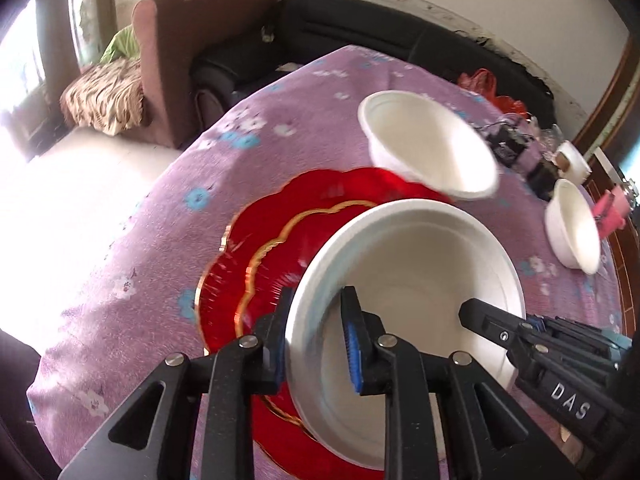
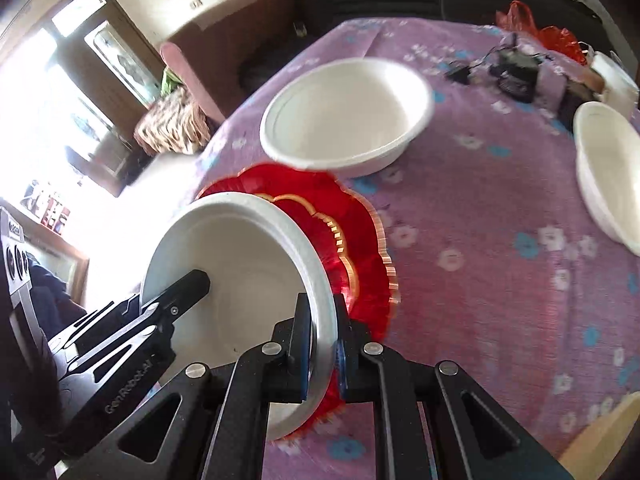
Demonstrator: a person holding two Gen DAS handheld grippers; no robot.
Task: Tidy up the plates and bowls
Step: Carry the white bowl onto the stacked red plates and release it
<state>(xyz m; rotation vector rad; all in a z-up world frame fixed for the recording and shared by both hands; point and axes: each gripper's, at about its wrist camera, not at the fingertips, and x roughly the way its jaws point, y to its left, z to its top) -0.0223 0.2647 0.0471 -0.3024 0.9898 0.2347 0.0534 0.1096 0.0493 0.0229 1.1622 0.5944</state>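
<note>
A large white bowl sits over a red scalloped plate with a gold line, on the purple flowered tablecloth. My left gripper straddles the bowl's left rim, one finger outside, one inside, with a visible gap to the inner finger. My right gripper is shut on the bowl's right rim, over the red plate. Each gripper shows in the other's view, reaching into the bowl. A second white bowl stands just beyond the plate, also in the right wrist view.
A third white bowl stands at the table's right, also in the right wrist view. Black chargers and cables, a red bag and a small white cup lie at the far side. A sofa and armchair stand behind the table.
</note>
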